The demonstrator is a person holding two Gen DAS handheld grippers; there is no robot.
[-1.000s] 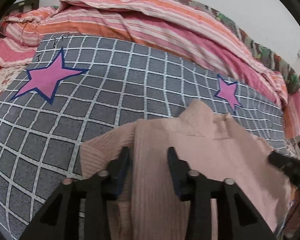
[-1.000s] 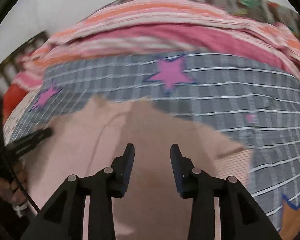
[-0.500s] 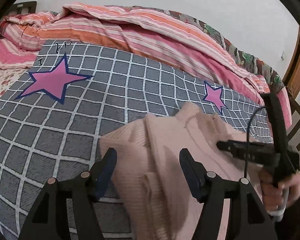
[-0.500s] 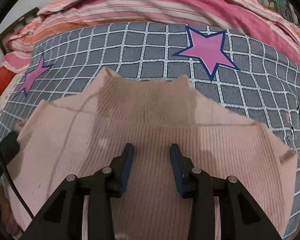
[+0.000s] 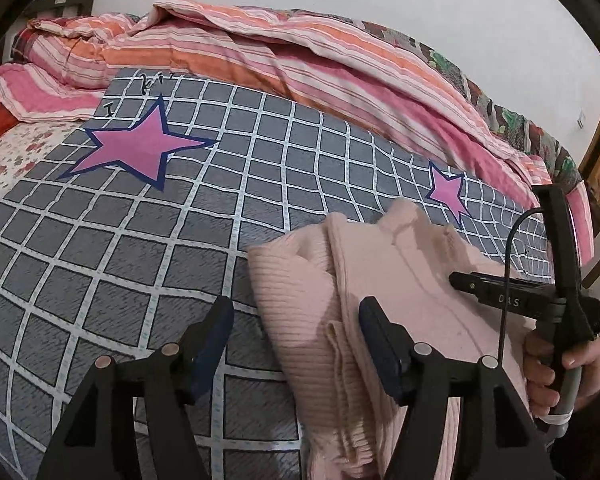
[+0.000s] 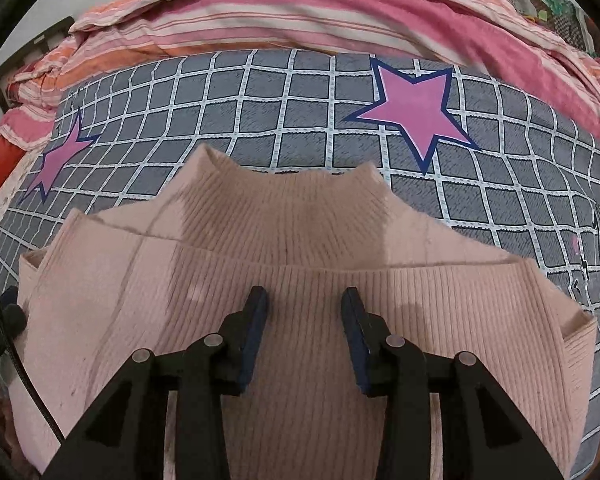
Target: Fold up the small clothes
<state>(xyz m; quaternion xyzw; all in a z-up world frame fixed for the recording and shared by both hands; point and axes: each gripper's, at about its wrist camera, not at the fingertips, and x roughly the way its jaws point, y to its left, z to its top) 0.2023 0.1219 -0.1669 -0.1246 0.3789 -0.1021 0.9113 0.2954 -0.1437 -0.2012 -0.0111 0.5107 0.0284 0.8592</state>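
1. Left wrist view: my left hand-held gripper [image 5: 296, 326] stands open above the folded sleeve edge of the pink sweater [image 5: 384, 280] on the bed [image 5: 100, 264].
2. Right wrist view: my right hand-held gripper [image 6: 304, 314] hovers open over the sweater's chest, gripping nothing.

A bed [image 5: 4, 160] carries a grey checked sheet [image 5: 100, 240] under a pink ribbed sweater [image 6: 300, 248] and striped quilt [image 5: 260, 52]

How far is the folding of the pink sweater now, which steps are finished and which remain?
Done: the pink ribbed knit sweater lies flat on the grey checked bedsheet, both side parts folded in over the body. In hand: nothing; the left gripper and right gripper are open over it. Left: probably folding it across.
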